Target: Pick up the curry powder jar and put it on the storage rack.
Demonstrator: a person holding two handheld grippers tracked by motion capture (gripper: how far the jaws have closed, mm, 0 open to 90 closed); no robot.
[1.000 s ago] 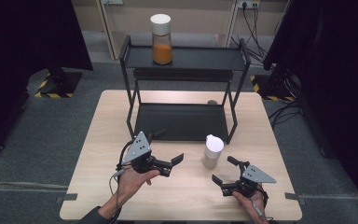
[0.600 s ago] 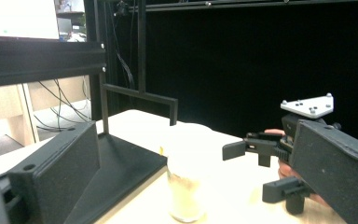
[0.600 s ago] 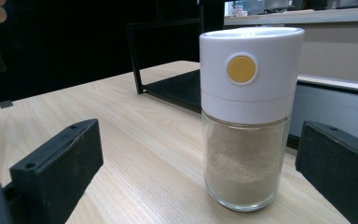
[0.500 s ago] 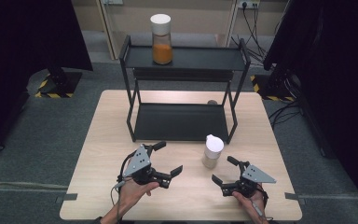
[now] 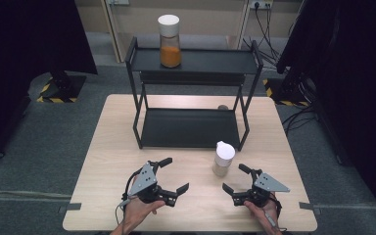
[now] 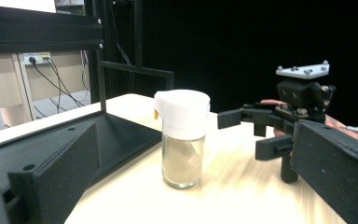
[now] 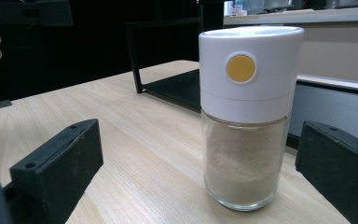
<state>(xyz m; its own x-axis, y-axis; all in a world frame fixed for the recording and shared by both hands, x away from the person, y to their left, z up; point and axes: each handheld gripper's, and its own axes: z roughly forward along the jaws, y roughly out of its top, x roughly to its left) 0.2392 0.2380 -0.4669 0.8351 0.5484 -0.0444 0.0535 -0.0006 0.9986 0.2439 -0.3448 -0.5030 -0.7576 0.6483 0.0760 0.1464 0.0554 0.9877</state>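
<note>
Fingers of both grippers are spread wide and hold nothing: the right gripper [image 5: 236, 180] rests low over the table [image 5: 112, 147] with its two black jaws parted, and the left gripper [image 5: 172, 176] is parted in the same way. Between them, but nearer to the right one, stands the small glass jar [image 5: 223, 158], upright on the wood, just in front of the right corner of the black rack [image 5: 247, 63]. It has a white cap and a pale powder inside; in the right gripper view the jar [image 7: 248, 116] sits between the two jaws but a little ahead of them, not touched, and a yellow dot on its cap faces the camera. In the left gripper view the same jar [image 6: 182, 137] is seen from the side, with the right gripper [image 6: 242, 133] behind it. A second jar with orange content [image 5: 170, 34] stands on the top shelf of the rack. I judge that the step in hand is the approach before a grasp on the pale jar. The next move, I think, calls for pushing the right gripper forward until the glass body lies between the jaws, level and below the cap, then closing gently, because smooth glass can slip or tip.
</note>
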